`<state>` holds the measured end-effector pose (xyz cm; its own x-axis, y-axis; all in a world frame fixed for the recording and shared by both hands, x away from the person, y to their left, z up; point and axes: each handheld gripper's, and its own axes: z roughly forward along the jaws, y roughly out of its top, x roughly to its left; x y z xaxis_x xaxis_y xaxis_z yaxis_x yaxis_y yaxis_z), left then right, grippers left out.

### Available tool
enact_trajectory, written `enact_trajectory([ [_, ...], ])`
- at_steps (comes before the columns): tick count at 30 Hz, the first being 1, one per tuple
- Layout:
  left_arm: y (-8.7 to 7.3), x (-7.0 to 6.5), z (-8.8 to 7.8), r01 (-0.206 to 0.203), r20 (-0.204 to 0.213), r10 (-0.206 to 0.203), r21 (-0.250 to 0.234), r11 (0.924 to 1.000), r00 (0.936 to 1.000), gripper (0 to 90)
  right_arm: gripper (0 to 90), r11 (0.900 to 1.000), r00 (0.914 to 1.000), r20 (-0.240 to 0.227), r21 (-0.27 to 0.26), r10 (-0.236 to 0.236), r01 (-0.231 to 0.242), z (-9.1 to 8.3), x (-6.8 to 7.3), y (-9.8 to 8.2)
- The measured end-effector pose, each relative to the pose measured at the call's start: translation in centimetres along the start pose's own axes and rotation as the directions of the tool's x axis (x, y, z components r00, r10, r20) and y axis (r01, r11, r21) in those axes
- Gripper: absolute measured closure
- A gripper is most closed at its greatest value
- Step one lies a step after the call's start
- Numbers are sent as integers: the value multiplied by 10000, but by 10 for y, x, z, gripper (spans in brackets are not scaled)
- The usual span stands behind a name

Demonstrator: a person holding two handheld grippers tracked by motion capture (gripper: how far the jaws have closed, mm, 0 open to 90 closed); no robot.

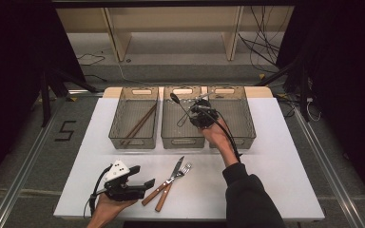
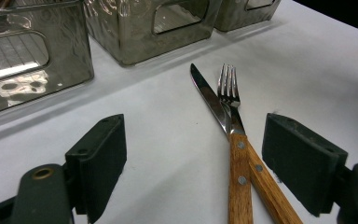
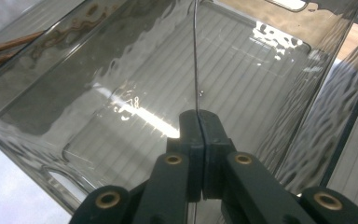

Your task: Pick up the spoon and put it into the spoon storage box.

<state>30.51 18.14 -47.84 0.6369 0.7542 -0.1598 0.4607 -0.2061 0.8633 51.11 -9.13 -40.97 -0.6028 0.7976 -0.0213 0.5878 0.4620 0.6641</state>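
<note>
High view: right gripper [image 1: 196,108] is clamping a spoon [image 1: 180,106] over the middle bin [image 1: 183,140]; the spoon's long axis is running diagonally, bowl pointing up-left toward the bin's far left corner. Left bin [image 1: 134,140] is holding chopsticks [image 1: 139,124], lying diagonally. Right bin [image 1: 245,137] contents hard to tell. Knife [image 1: 169,179] and fork [image 1: 172,186] are lying crossed on the table [image 1: 275,161], tips pointing away toward the bins. Left gripper [image 1: 145,185] is resting near them, jaws apart, holding nothing. A "5" [image 1: 65,130] is marked on the floor.

Left gripper view: jaws are standing wide; knife [image 2: 210,98] and fork [image 2: 228,86] are lying between and ahead, wooden handles nearest.

Right gripper view: jaws are pressing together on the thin spoon [image 3: 195,56] handle, edge-on, running straight ahead over the middle bin [image 3: 23,135].
</note>
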Motion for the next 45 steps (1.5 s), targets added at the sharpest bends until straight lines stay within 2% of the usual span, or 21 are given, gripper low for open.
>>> enact_trajectory([
  [16,0,-1,0,19,30,-19,29,10000,10000,216,899,9984,10000,39,569,30,-32,13,2,-4],
  [25,0,-1,1,17,31,-17,42,10000,10000,216,881,9964,9999,-2,842,-107,107,16,3,-5],
  [27,0,0,1,22,29,-22,61,10000,10000,216,768,9972,9998,-187,748,-17,31,16,3,-4],
  [31,0,0,1,26,33,-26,59,10000,10000,216,622,9982,9984,-562,591,93,-60,12,1,-4],
  [37,-1,0,1,16,57,-17,152,9999,10000,215,536,9997,9954,-944,197,-128,147,0,5,-4],
  [45,0,-1,3,47,103,-51,383,9993,9999,212,434,9946,9890,-1288,-825,-731,628,-32,18,-12],
])
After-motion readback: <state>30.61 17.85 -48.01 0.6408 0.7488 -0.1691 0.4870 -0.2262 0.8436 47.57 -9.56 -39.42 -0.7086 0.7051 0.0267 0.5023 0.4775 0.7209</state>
